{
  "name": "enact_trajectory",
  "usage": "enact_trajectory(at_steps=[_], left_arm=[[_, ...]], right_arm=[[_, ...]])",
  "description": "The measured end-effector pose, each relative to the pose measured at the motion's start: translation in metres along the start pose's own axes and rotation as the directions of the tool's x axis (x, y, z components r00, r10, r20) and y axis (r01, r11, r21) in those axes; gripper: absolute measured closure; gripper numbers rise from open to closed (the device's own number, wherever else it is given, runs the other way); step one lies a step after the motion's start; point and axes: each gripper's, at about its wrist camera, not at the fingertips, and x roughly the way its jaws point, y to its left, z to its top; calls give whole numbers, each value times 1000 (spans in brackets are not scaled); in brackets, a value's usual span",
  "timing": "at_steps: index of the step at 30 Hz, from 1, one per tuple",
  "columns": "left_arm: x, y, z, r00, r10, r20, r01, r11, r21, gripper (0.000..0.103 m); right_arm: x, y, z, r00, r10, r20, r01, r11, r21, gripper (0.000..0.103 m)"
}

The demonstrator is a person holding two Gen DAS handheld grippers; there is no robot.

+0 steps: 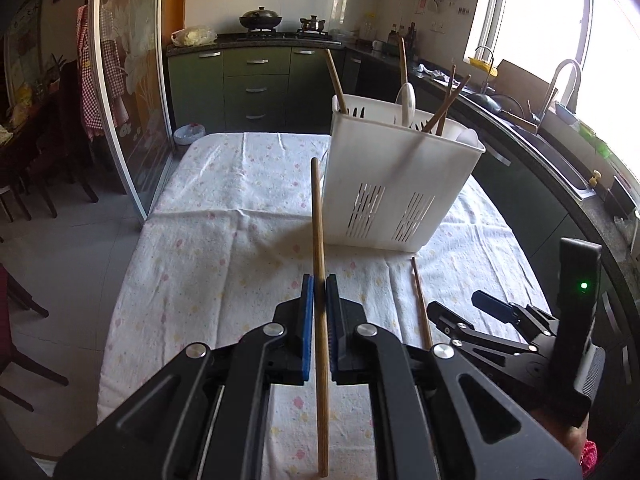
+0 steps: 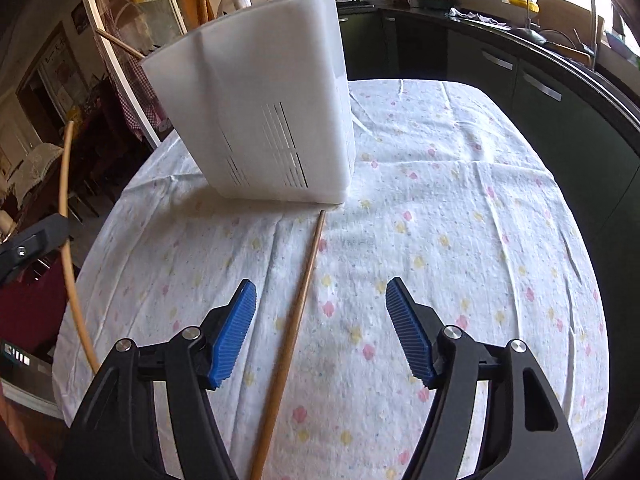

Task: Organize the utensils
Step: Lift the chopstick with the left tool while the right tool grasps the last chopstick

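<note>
A white slotted utensil basket (image 1: pixel 394 184) stands on the table and holds several chopsticks and a white spoon (image 1: pixel 406 104). My left gripper (image 1: pixel 319 292) is shut on a wooden chopstick (image 1: pixel 318 216) that points up and away, above the table in front of the basket. A second chopstick (image 2: pixel 298 312) lies flat on the cloth, its far tip near the basket (image 2: pixel 260 112). My right gripper (image 2: pixel 320 320) is open, low over this chopstick, one pad on each side; it also shows in the left wrist view (image 1: pixel 480 308), beside that chopstick (image 1: pixel 420 300).
The table wears a white floral cloth (image 2: pixel 460 220). Dark green counters with a sink (image 1: pixel 560 152) run along the right; a stove with pots (image 1: pixel 260 20) is at the back. A glass sliding door (image 1: pixel 128 100) and chairs stand on the left.
</note>
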Motion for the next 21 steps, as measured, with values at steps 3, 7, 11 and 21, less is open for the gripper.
enact_trajectory(at_steps=[3,7,11,21], left_arm=[[-8,6,-2,1000,-2,18,2,1000,-1,97],[-14,12,-4,999,-14,36,14,1000,-5,97],[-20,19,-5,998,-24,57,24,1000,-12,97],[-23,28,-6,997,-43,67,44,999,-21,97]], right_arm=[[20,3,6,999,-37,-34,37,999,11,36],[37,3,9,995,-67,-69,69,998,16,35],[46,12,12,992,-98,-83,99,995,3,35],[65,33,22,972,-205,-116,198,978,-66,22]])
